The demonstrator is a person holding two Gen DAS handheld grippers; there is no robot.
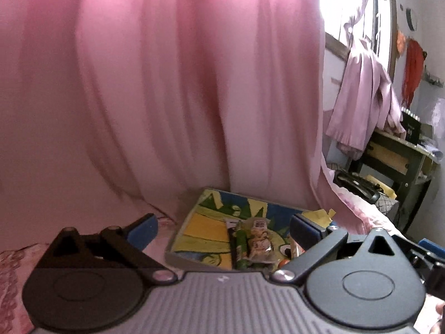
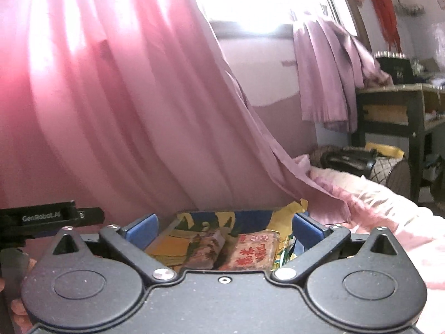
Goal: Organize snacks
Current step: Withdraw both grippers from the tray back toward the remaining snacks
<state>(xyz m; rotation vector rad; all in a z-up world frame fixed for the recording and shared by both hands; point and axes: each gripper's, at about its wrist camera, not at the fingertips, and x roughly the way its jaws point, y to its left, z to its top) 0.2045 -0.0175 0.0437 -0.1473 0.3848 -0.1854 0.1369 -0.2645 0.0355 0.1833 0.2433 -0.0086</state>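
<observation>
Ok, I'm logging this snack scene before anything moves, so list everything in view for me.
Tray: one, yellow, green and blue cartoon print, on the pink bedding.
Green stick snack: one, on the tray.
Clear-wrapped snack: one, pale, beside the green stick.
Brown snack bar: one, on the tray.
Red-lettered snack block: one, right of the brown bar.
Curtain: one, pink, behind the tray.
Desk: one, dark, far right.
Left gripper: one, black with blue pads, open, over the tray.
Right gripper: one, same, open, empty.

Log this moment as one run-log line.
left gripper: open, empty | right gripper: open, empty | red-printed snack packet, green snack stick: on colourful cartoon-printed tray
</observation>
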